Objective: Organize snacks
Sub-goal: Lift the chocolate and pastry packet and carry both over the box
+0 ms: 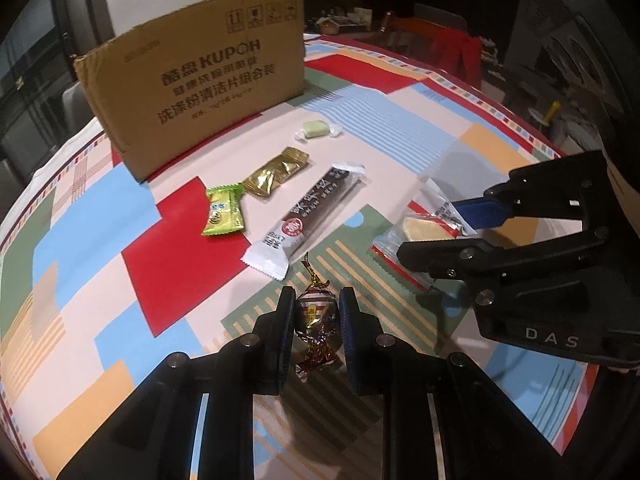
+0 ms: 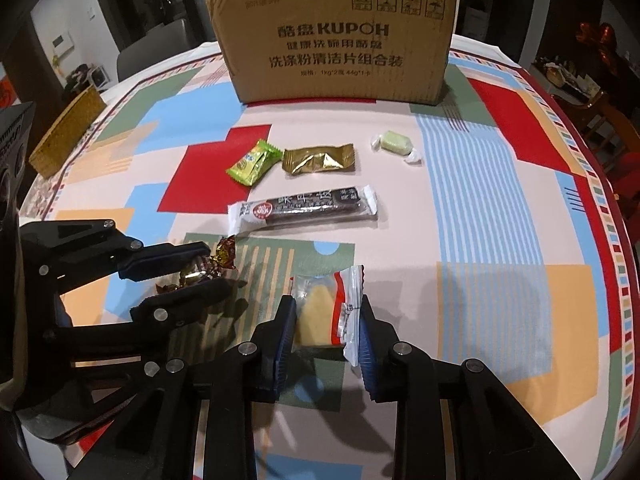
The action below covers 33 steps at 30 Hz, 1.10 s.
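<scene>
My left gripper (image 1: 316, 316) is shut on a foil-wrapped twist candy (image 1: 316, 320), red and silver, low over the table; it also shows in the right wrist view (image 2: 200, 270). My right gripper (image 2: 324, 328) is shut on a clear packet with a yellow cake (image 2: 320, 312), also seen in the left wrist view (image 1: 424, 232). On the table lie a long dark bar (image 2: 304, 208), a green packet (image 2: 254, 162), a gold packet (image 2: 318, 160) and a pale green candy (image 2: 396, 144). A cardboard box (image 2: 336, 44) stands behind them.
A colourful patchwork tablecloth (image 2: 500, 220) covers the round table. A woven yellow mat (image 2: 68, 136) lies at the left edge. Chairs and furniture stand beyond the table's far side.
</scene>
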### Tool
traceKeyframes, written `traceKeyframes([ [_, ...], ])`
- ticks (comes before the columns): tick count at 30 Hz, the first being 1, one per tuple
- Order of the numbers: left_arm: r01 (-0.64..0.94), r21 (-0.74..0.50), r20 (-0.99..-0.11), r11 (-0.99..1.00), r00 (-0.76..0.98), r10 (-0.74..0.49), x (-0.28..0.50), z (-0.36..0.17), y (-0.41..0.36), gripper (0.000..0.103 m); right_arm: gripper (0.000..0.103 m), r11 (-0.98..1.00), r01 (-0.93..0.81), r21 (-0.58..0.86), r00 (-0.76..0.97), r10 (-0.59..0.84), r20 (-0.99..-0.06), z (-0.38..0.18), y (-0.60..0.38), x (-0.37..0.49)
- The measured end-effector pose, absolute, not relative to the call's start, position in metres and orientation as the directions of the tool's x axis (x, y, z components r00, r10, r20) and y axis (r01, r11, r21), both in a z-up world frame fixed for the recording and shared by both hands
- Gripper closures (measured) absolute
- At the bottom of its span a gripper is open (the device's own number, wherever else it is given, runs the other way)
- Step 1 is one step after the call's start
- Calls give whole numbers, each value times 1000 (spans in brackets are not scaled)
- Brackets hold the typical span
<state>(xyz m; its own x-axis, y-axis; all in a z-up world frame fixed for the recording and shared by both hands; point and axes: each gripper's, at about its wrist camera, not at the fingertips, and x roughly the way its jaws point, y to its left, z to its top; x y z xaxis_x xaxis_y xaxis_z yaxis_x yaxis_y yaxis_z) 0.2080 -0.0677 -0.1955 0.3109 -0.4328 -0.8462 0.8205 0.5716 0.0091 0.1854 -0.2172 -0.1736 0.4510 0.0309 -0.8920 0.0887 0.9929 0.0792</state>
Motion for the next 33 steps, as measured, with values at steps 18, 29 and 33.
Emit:
traceKeyframes([
  [18,646,-61,-815,761,407,-412,213,-158,-53,81,73,991,105,89,527,21,-850,-135,-228,190],
  [29,551,-55,-794,832,481,-371,220,-129,-47,81,72,992,99,82,587,8,-810,-102,-229,192],
  [33,524,-55,-778,850,511,-366,222,-115,-46,81,72,992,97,79,607,4,-795,-92,-229,192],
])
